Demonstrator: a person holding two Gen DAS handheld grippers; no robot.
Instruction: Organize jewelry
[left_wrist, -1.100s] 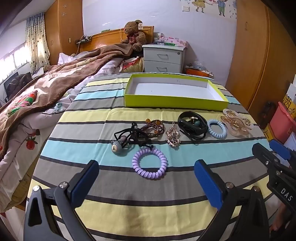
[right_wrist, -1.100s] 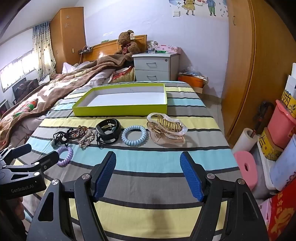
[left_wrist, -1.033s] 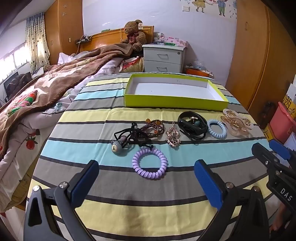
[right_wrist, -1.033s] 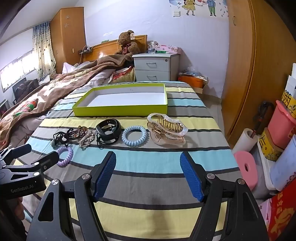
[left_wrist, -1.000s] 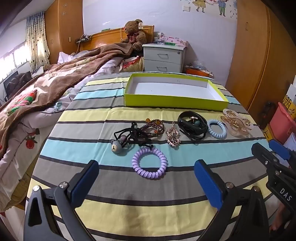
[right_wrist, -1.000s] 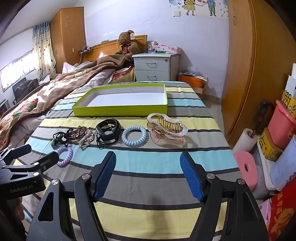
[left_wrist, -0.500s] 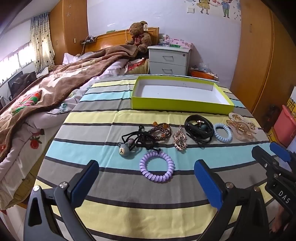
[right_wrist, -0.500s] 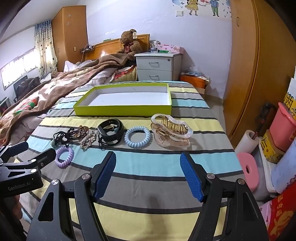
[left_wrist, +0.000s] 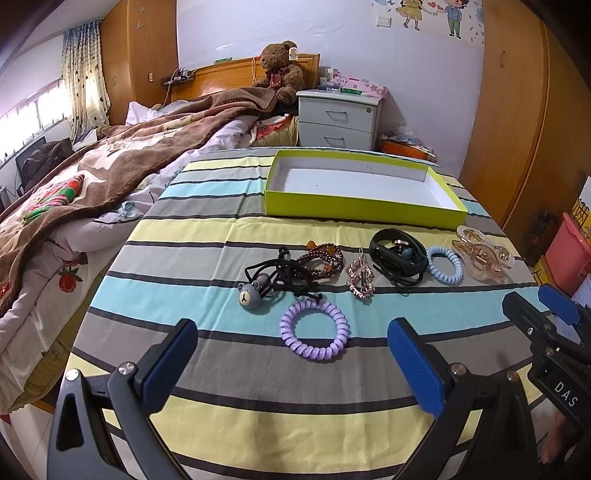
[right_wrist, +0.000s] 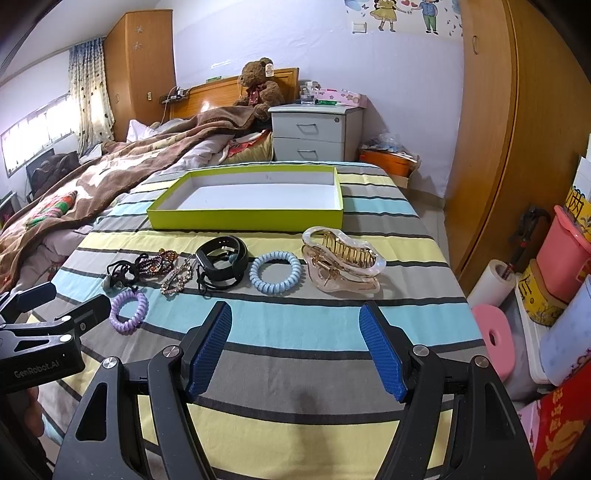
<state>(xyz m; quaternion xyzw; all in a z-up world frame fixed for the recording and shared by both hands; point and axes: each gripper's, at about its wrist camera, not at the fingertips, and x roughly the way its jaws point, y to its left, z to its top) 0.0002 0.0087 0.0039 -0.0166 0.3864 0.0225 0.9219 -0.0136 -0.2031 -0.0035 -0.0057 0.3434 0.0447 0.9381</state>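
With both hand-held grippers wide open and empty, lower your left hand-held gripper (left_wrist: 291, 365) squarely over the purple coil tie (left_wrist: 314, 329), well short of the green box (left_wrist: 362, 206).

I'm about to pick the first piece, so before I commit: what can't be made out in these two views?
- Black cord tangle: left wrist view, strands overlap; piece count unclear.
- Grey bear-face charm: right wrist view, mostly hidden behind the left gripper.
- Black strap coil: both views, too small to identify.
- Right gripper: left wrist view, cut off by the edge.
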